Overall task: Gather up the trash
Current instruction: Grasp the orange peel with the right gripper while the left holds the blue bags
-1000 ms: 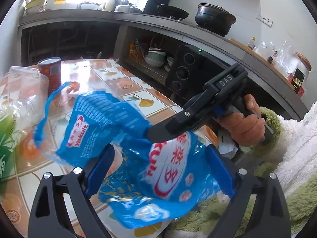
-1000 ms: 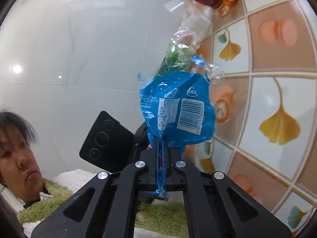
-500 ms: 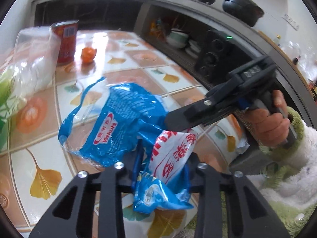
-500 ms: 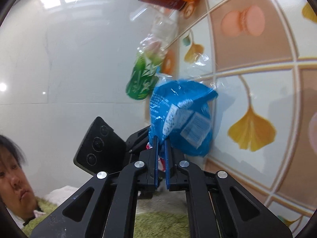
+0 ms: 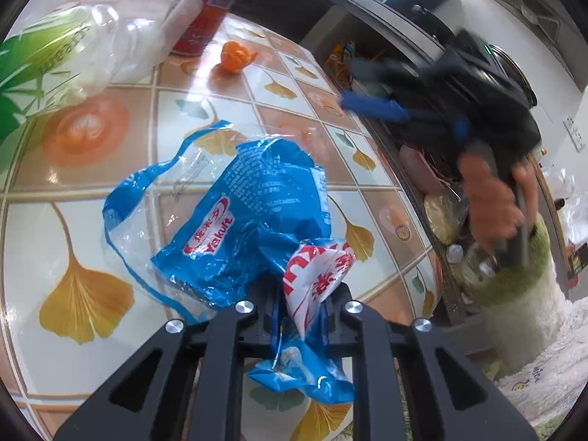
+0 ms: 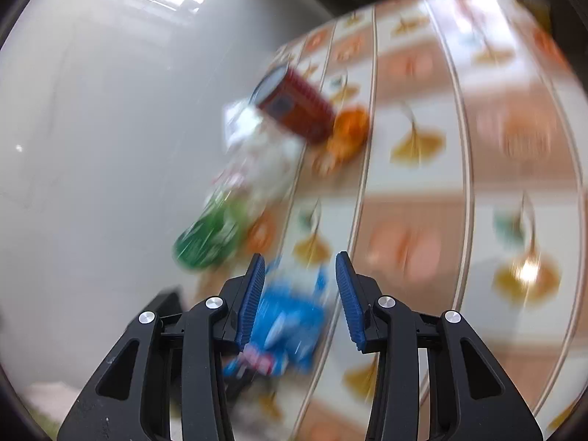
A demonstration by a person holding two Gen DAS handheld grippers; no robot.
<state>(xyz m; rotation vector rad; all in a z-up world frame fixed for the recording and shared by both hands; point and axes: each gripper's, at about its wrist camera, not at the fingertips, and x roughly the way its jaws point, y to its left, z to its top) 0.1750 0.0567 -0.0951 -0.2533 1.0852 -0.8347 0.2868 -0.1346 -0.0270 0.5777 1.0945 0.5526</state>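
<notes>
A crumpled blue Yakult wrapper (image 5: 250,220) lies partly on the tiled table (image 5: 73,154), its red-and-white end pinched between the pads of my left gripper (image 5: 305,294), whose jaws are closing on it. In the left wrist view my right gripper (image 5: 367,90) is a blur at the upper right, away from the wrapper and held by a hand (image 5: 488,202). In its own blurred view the right gripper (image 6: 299,279) is opening with nothing between its pads, and the wrapper (image 6: 290,316) lies beyond and below them.
Against the white wall stand a red can (image 5: 209,18), a clear plastic box (image 5: 147,7) and a green-labelled plastic bottle (image 5: 44,58). An orange peel (image 5: 237,57) lies beside the can. Past the table's right edge runs a dark kitchen counter with shelves.
The wrapper has passed from the right gripper to the left. The left jaws closed on it and sank toward the table. The right jaws opened and pulled away to the right.
</notes>
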